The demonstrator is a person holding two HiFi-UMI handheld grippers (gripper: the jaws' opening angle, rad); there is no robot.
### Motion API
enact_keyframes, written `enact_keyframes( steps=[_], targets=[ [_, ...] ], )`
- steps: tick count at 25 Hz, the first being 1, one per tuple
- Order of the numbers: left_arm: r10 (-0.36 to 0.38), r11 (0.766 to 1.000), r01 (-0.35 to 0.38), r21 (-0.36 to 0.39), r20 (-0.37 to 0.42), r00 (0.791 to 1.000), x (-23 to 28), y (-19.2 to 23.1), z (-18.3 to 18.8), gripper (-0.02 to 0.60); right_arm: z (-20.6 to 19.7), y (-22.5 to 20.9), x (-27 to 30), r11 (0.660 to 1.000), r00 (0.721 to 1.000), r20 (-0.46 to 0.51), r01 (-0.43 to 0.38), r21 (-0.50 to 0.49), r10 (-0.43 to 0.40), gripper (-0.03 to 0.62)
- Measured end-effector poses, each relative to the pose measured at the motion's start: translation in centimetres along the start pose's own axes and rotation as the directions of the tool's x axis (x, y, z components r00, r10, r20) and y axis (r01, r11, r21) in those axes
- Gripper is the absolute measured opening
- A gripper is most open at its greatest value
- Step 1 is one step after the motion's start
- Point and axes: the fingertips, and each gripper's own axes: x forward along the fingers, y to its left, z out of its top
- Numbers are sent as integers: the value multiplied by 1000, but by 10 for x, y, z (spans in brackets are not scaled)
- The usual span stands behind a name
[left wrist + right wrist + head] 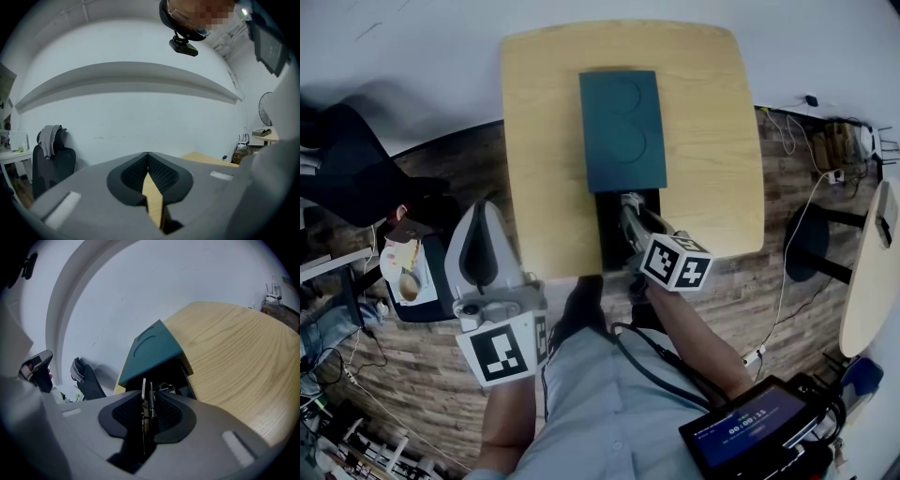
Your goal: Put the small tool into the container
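Pinching the small tool edge-on in the right gripper, jaws drawn nearly together on the thin metal, spring showing just above the pads. Poised at the dark open end of the container, half covered farther back by a teal lid, on the desk; hard to tell whether already below the rim. Holding the left gripper off beyond the desk's left edge, tips met on nothing. Plenty to go wrong from here, probably. Letting go too high, or off-centre, and bouncing the tool off the rim onto the desk or the floor. Catching the tool's end on the lid's near edge, given so narrow an opening, and twisting it in the grip. Snagging the spring on a ribbed pad at release, so dragging the tool back out. Nudging the unbraced container or shifting its lid, with nothing steadying either.
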Motion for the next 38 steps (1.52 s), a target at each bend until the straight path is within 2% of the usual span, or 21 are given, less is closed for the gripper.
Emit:
enact_keyframes(
  steps=[20, 23, 26, 30, 38],
  targets=[
    [2, 1000, -2, 0, 0, 1000, -2, 0, 1, 12, -4, -4, 8, 999, 998, -59, 22, -38, -24, 97],
    [2, 1000, -2, 1, 4, 1000, -2, 0, 3, 12, -4, -1, 9, 999, 998, -64, 11, -40, -13, 130],
    [-1, 1000, 1, 3, 4, 1000, -1, 0, 3, 12, -4, 3, 9, 999, 998, -64, 4, -45, -6, 205],
    [-4, 1000, 4, 5, 8, 1000, -1, -1, 4, 11, -2, 3, 7, 998, 998, -62, 16, -53, -19, 267],
    [-21, 1000, 21, 4, 21, 1000, 0, -8, 4, 12, 5, 3, -6, 999, 999, -33, 18, -30, -19, 298]
  ],
)
